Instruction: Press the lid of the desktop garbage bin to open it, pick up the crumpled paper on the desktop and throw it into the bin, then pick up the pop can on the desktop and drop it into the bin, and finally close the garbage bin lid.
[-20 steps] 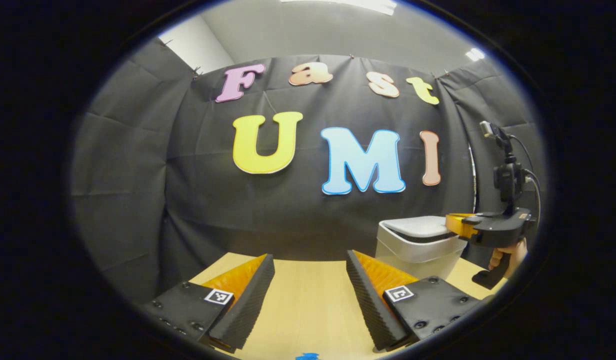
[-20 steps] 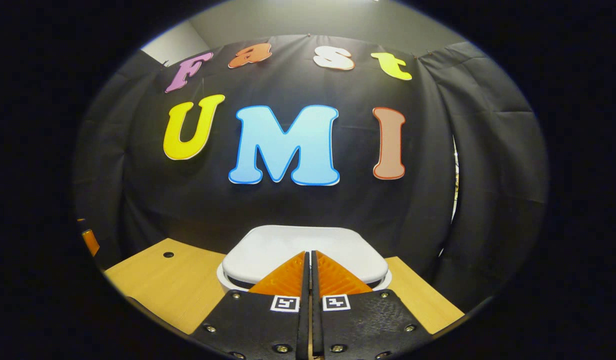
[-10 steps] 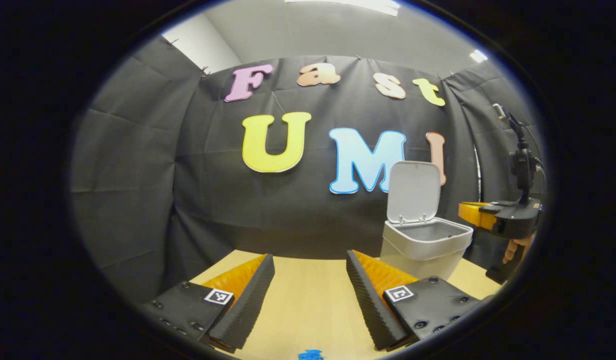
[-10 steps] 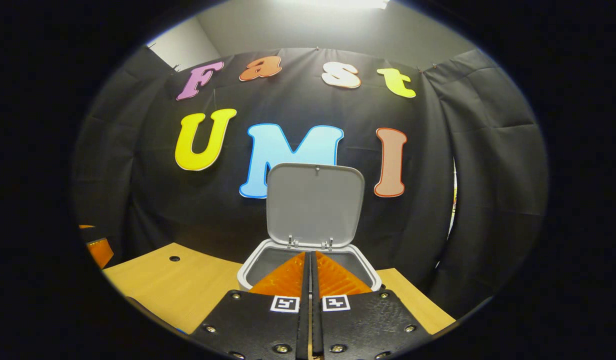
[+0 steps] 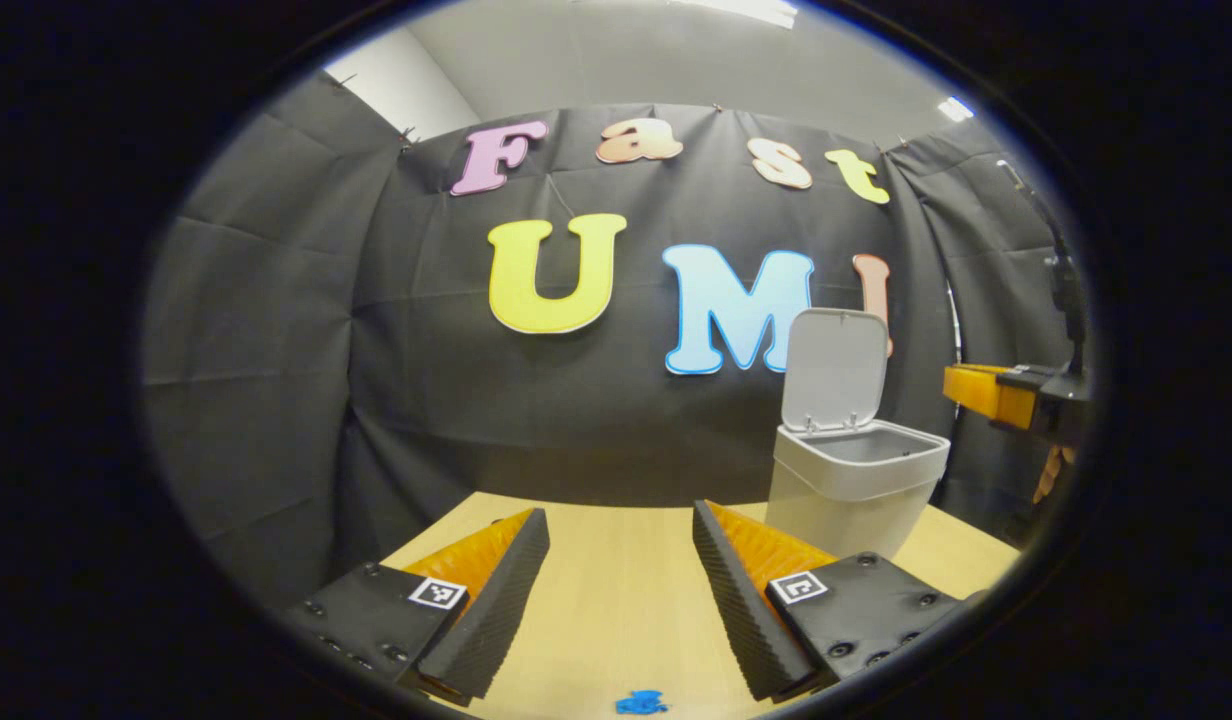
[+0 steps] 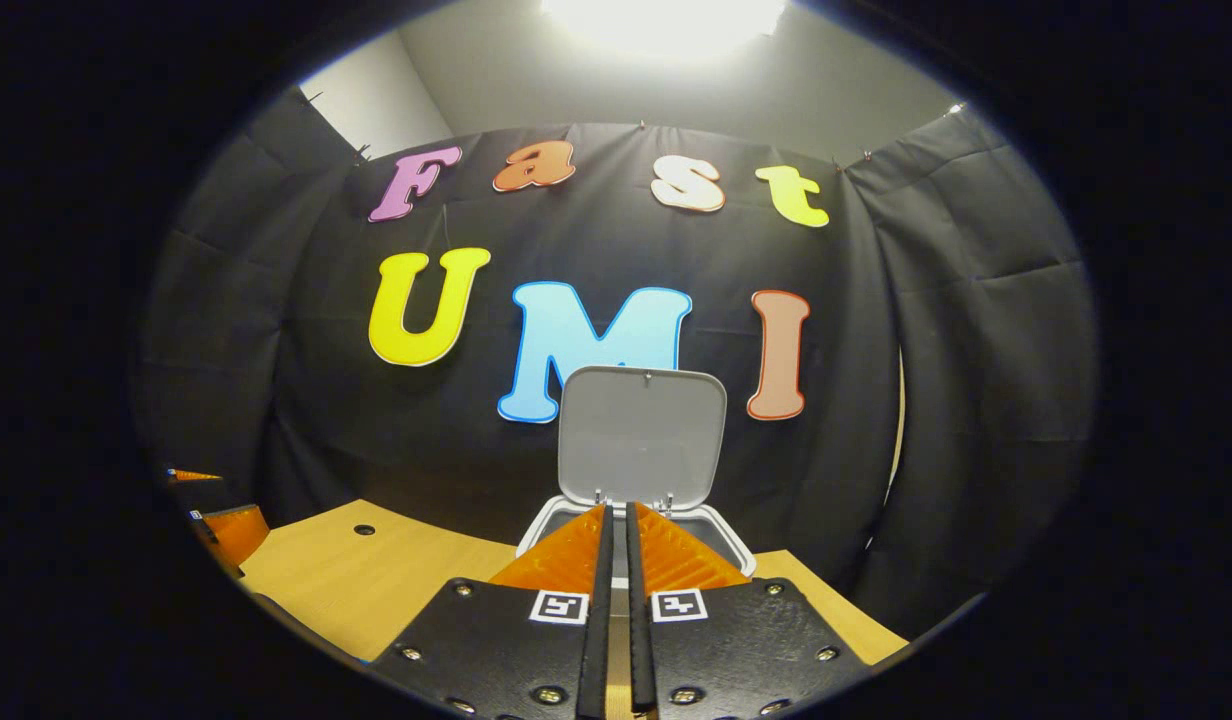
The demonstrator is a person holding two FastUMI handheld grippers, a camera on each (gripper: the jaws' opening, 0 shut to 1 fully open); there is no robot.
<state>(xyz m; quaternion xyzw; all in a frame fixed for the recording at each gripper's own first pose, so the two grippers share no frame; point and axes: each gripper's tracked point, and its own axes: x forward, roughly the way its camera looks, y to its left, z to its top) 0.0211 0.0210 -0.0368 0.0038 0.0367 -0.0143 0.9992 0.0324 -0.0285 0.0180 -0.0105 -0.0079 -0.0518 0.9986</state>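
Left gripper (image 5: 616, 560): fingers spread wide, empty, above the desktop (image 5: 616, 620). Right gripper (image 6: 613, 560): fingers clenched together, grasping nothing, aimed at the garbage bin (image 6: 736, 545), dead ahead at 12 o'clock, lid (image 6: 643, 432) upright, open.

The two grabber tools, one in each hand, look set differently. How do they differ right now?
The left gripper has its fingers spread wide apart, open; the right gripper has them closed together on nothing. The left one sits low over the table; the right one is held level with the rim of the open bin. Both point toward the booth's wall.
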